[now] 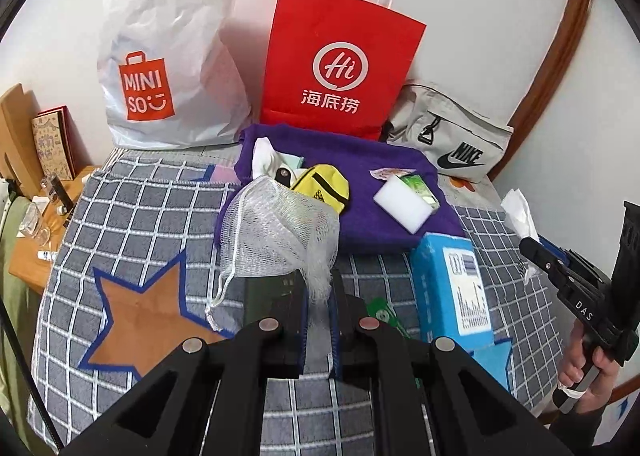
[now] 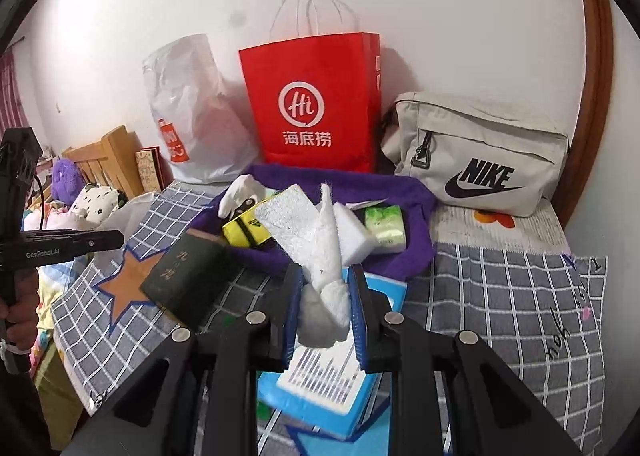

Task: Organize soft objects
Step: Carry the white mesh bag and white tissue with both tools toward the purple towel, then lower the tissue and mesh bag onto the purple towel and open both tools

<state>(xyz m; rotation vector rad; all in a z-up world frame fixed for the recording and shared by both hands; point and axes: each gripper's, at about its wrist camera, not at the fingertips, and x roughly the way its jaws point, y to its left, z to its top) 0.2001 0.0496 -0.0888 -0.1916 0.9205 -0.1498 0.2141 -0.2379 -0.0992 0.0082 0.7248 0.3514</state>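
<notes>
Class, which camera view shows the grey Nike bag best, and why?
The right wrist view: the Nike bag appears large and whole, logo and zip pull clear, beside the red paper bag. In the left wrist view the bag is smaller, near the picture's edge.

The left claw [image 1: 318, 308] pinches a white mesh net bag [image 1: 280, 228] above a grey checked bedspread [image 1: 132, 224], where a purple towel [image 1: 372, 192] carries a white foam sponge block [image 1: 404, 202] and a yellow zip pouch [image 1: 324, 186]; a red paper carrier bag [image 1: 340, 60] stands behind.
</notes>
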